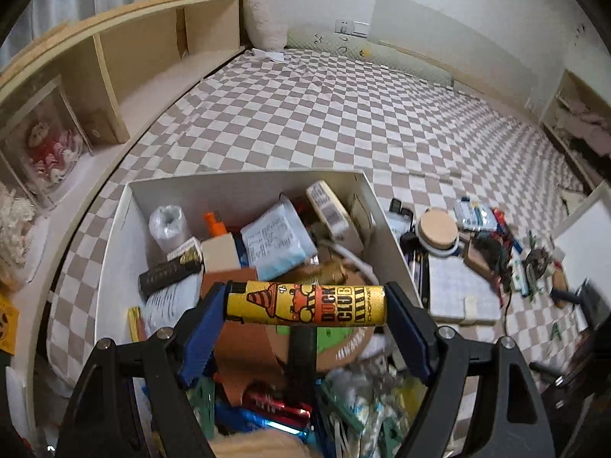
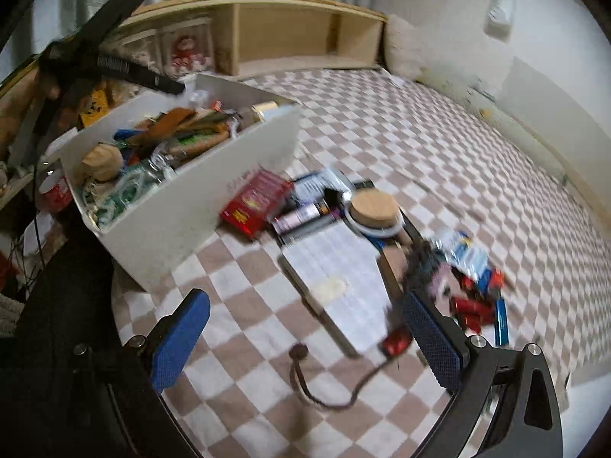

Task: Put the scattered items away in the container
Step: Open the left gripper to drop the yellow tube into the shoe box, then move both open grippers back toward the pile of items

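My left gripper (image 1: pixel 305 303) is shut on a yellow "Duck Club" tube (image 1: pixel 305 303), held crosswise between its blue pads, above the white box (image 1: pixel 114 252) that is full of mixed items. In the right wrist view the same white box (image 2: pixel 183 206) stands at the left on the checkered bedspread. My right gripper (image 2: pixel 305 328) is open with nothing between its fingers, low over the bedspread. Ahead of it lie a white notebook (image 2: pixel 332 263), a red packet (image 2: pixel 256 200), a wooden-lidded jar (image 2: pixel 376 210), a dark cord (image 2: pixel 332 389) and a pile of small red and blue items (image 2: pixel 473 294).
A wooden shelf unit (image 1: pixel 126 76) runs along the bed's left side, with a framed doll (image 1: pixel 46 149) in it. Scattered items (image 1: pixel 477 244) lie right of the box on the checkered bedspread (image 1: pixel 324 114). A white board (image 1: pixel 584 236) leans at the far right.
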`<state>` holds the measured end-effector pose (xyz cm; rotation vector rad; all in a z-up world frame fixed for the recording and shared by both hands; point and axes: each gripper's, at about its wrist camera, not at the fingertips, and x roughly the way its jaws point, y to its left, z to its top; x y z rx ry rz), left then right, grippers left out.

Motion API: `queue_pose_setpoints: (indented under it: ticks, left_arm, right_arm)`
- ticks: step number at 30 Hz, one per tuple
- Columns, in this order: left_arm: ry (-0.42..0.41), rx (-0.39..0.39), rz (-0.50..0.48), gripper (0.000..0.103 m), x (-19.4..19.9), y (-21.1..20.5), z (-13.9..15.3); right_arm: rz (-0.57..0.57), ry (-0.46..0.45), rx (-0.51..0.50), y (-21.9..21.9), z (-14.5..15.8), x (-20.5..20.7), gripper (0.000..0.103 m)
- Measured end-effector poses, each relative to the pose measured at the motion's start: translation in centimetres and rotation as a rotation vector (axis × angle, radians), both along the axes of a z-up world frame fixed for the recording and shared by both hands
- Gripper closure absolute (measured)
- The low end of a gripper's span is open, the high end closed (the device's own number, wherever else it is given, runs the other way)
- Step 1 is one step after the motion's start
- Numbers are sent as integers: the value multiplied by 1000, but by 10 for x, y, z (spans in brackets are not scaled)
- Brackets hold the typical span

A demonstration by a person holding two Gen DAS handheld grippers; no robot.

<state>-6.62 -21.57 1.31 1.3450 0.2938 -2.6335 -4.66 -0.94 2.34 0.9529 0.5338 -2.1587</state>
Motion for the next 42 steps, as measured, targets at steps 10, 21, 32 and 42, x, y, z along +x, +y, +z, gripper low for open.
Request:
queue_pose_setpoints:
  ticks: [10, 21, 32, 42]
  left_arm:
    - [-56, 344, 237, 22, -60, -46, -27]
    - [-74, 352, 296, 20, -98, -54, -54]
    - [-22, 247, 263, 7, -81, -51, -39]
    - [61, 127, 99, 7, -54, -6, -17]
  right_arm:
    - [-114, -52, -28, 32, -22, 6, 2]
    - [-208, -108, -85, 59, -36, 3, 2]
    - [-236, -107, -110, 66, -35, 3, 2]
    - [-306, -84, -167, 72, -20, 6, 2]
